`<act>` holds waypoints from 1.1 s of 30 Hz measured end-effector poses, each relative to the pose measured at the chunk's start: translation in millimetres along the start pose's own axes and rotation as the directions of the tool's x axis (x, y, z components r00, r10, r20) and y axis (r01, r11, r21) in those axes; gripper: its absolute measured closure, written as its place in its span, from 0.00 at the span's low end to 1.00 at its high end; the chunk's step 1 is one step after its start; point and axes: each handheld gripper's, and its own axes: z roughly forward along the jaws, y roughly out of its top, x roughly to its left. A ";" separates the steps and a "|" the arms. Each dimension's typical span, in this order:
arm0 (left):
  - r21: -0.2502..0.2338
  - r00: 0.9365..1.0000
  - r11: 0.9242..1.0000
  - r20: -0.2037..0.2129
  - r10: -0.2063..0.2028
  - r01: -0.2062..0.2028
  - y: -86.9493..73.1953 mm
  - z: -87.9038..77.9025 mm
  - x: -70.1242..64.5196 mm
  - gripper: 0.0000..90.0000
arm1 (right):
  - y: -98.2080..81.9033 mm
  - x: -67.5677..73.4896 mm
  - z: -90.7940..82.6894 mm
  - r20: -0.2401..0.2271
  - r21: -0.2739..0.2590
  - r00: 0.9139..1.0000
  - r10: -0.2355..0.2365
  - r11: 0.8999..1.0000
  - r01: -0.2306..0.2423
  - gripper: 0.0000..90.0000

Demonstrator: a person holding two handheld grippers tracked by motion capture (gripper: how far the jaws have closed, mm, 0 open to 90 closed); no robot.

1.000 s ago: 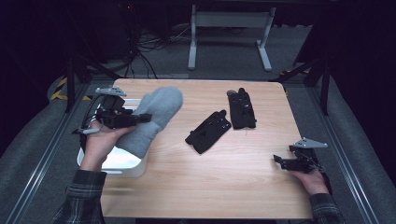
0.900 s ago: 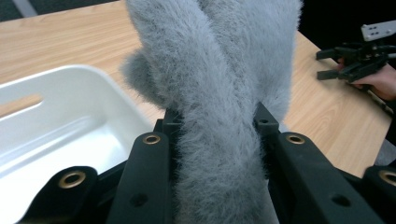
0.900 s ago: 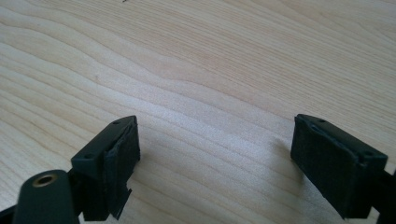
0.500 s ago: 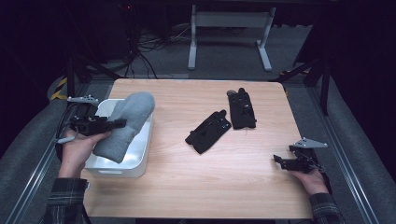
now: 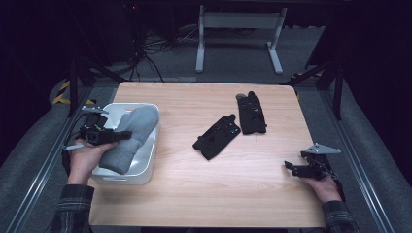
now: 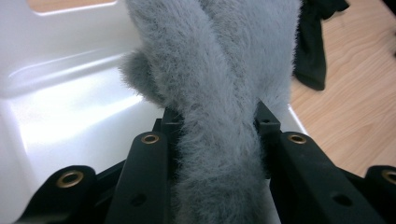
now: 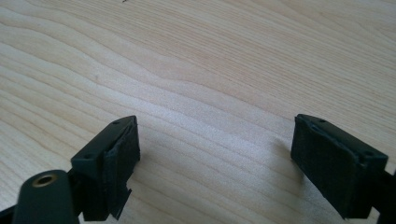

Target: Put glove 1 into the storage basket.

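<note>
Dark room, grey floor, white desk frame [image 5: 238, 36] standing beyond the far edge of the wooden table [image 5: 214, 194]. White plastic bin [image 5: 145, 167] taken as landmark, sitting at the table's left edge.

Left gripper [image 5: 109, 136] over the bin, held in the person's left hand [image 5: 85, 158]; jaws pinching a fuzzy grey mitten [image 5: 128, 141] near its cuff end. Same grip confirmed in the left gripper view: grey pile [image 6: 219, 84] squeezed between the two black jaws, bulging above and below them. Mitten lying lengthwise across the bin, lower end down inside against the near wall, upper end resting on or just above the far right rim; exact contact with the bin floor not resolvable. White bin wall [image 6: 60, 98] visible to the left of the mitten.

Two black gloves on bare wood, right of the bin: nearer black glove [image 5: 217, 137] well apart from the bin, lying at a slant; farther black glove [image 5: 251, 113] beyond it, just beside its upper end.

Right gripper [image 5: 294, 167] far right of the bin, near the table's right edge, low over the wood, in the right hand [image 5: 325, 187]. Jaws spread wide, bare table grain [image 7: 210, 93] between them.
</note>
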 end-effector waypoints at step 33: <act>0.017 0.981 0.999 -0.187 -0.046 0.050 -4.5 8.3 14.2 0.28 | 0.0 0.0 0.0 0.000 0.000 1.000 0.000 1.000 0.000 0.18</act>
